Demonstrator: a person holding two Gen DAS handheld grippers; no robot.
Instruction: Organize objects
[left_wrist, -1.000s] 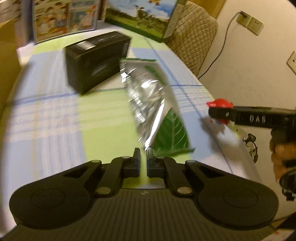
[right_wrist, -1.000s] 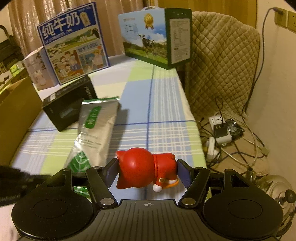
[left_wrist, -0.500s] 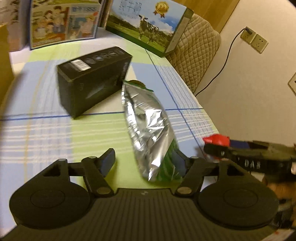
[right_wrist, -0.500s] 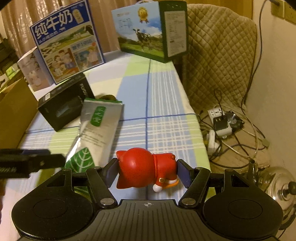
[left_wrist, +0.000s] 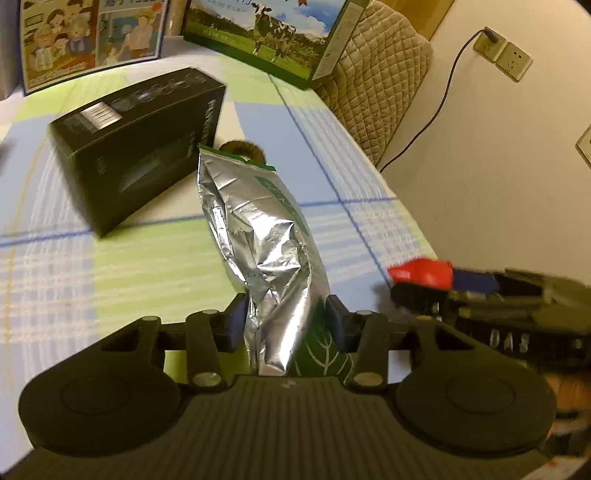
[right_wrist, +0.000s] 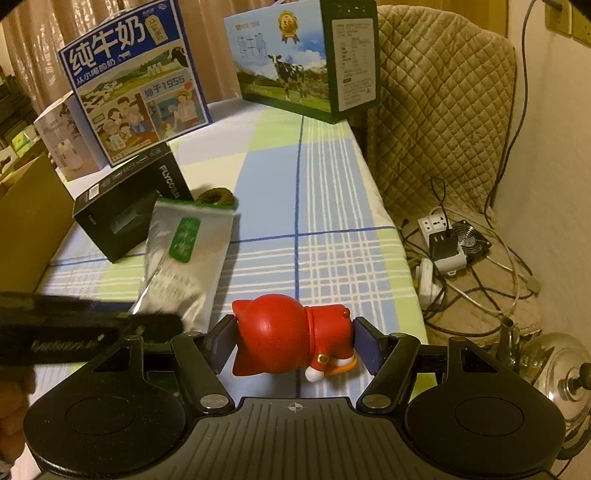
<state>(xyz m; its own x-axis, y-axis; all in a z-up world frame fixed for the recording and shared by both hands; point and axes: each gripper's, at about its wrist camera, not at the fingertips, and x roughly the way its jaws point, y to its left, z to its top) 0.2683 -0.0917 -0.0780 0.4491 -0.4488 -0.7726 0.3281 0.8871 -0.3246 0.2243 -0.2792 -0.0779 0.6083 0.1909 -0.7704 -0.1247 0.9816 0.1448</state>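
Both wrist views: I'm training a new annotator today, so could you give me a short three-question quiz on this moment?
1. True or false: the right hand-held gripper holds a red figurine.
2. What lies between the fingers of the left hand-held gripper? A) black box B) foil pouch C) milk carton
3. Fill in: behind the foil pouch's far end, beside the black box, lies a small ____ ring-shaped thing.

Key: 1 true. 2 B; whether the pads already press on the pouch is unclear. 3 brown.
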